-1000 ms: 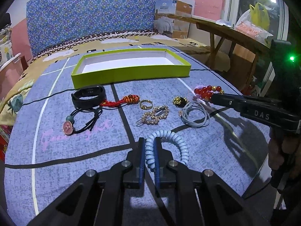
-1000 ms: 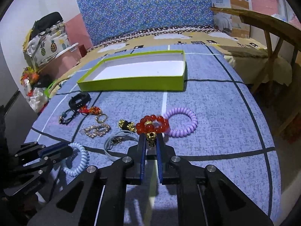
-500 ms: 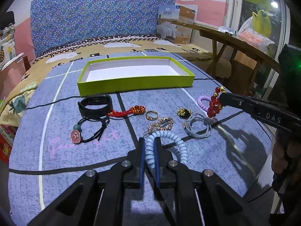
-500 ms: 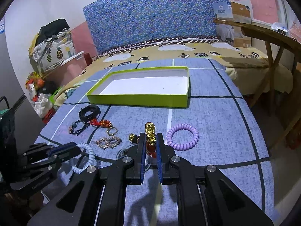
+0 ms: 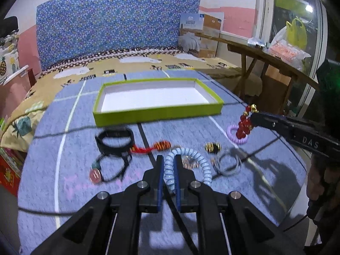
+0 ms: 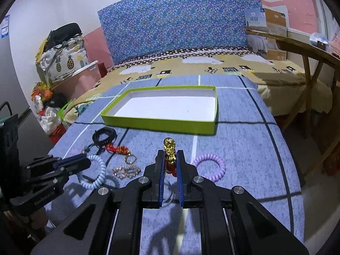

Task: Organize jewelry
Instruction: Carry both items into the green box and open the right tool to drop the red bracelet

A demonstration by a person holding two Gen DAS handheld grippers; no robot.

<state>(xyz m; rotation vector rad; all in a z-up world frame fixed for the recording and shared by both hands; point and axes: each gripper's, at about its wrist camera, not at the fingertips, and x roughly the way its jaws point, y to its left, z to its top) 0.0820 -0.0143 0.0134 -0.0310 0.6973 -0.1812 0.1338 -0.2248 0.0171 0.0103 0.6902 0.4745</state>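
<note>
My left gripper (image 5: pixel 169 159) is shut on a light blue coil hair tie (image 5: pixel 199 159) and holds it above the blue cloth; it also shows in the right wrist view (image 6: pixel 99 170). My right gripper (image 6: pixel 170 155) is shut on a red bead bracelet with a gold charm (image 6: pixel 169 148), lifted off the cloth; in the left wrist view it hangs from the fingertips (image 5: pixel 244 125). The empty green-rimmed box (image 5: pixel 157 111) lies farther back, also in the right wrist view (image 6: pixel 161 124).
On the cloth lie a purple coil tie (image 6: pixel 209 166), a black band (image 5: pixel 114 141), a black cord with beads (image 5: pixel 106 170), a red knot charm (image 5: pixel 153 147), a gold hair clip (image 6: pixel 126 171), a gold bead piece (image 5: pixel 212 147) and a grey tie (image 5: pixel 227 163). A wooden table (image 5: pixel 265 57) stands right.
Both grippers have risen and moved towards the box, each carrying its piece. The red bracelet left the cloth beside the purple tie and now hangs in the air.
</note>
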